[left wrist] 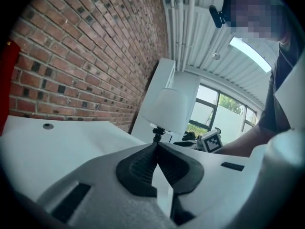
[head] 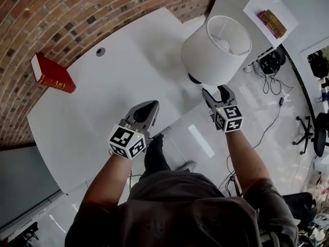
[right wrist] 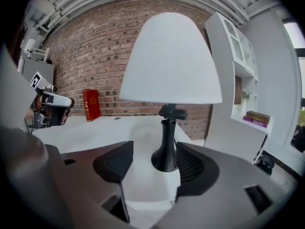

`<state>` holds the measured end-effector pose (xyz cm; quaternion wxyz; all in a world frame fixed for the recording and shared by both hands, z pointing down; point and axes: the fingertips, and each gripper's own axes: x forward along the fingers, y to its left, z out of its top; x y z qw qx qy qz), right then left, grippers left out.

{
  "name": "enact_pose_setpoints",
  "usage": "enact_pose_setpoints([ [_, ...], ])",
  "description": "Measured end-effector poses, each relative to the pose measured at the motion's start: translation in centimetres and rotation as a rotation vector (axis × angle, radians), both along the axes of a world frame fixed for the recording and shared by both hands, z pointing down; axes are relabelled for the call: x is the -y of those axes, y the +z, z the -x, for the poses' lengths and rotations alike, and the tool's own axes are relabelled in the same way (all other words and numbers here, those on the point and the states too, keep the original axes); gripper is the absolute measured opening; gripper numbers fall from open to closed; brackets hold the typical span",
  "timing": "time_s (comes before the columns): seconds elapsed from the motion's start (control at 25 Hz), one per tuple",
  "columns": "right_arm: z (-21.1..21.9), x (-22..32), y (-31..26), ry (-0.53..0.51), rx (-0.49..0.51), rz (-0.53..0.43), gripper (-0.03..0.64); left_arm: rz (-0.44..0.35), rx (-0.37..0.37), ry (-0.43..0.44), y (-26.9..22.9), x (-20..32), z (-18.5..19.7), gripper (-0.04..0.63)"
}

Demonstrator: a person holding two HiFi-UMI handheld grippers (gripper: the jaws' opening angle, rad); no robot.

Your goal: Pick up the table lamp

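Grey left gripper (head: 148, 107) hovers over the white table's (head: 92, 112) near edge, jaws pressed together, empty. Grey right gripper (head: 216, 93) is spread, just short of the white-shaded, black-stemmed table lamp (head: 205, 55) standing upright at the table's right edge.

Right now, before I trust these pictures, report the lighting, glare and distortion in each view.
Head view: the brick wall bows with lens curve, the lamp throws a soft shadow on the white table, the floor glares. Left gripper view: dark rounded corners, bright window behind. Right gripper view: wall curves, lamp sharp.
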<state>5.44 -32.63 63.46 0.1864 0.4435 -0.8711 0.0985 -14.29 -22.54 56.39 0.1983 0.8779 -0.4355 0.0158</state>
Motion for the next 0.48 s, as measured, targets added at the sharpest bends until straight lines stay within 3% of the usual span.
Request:
enact_pose_setpoints([
  [0.48,2.9,8.0,4.0,0.081,0.032,-0.072,0.296,0.029,0.003,-0.016,3.8,1.9,2.1,0.002],
])
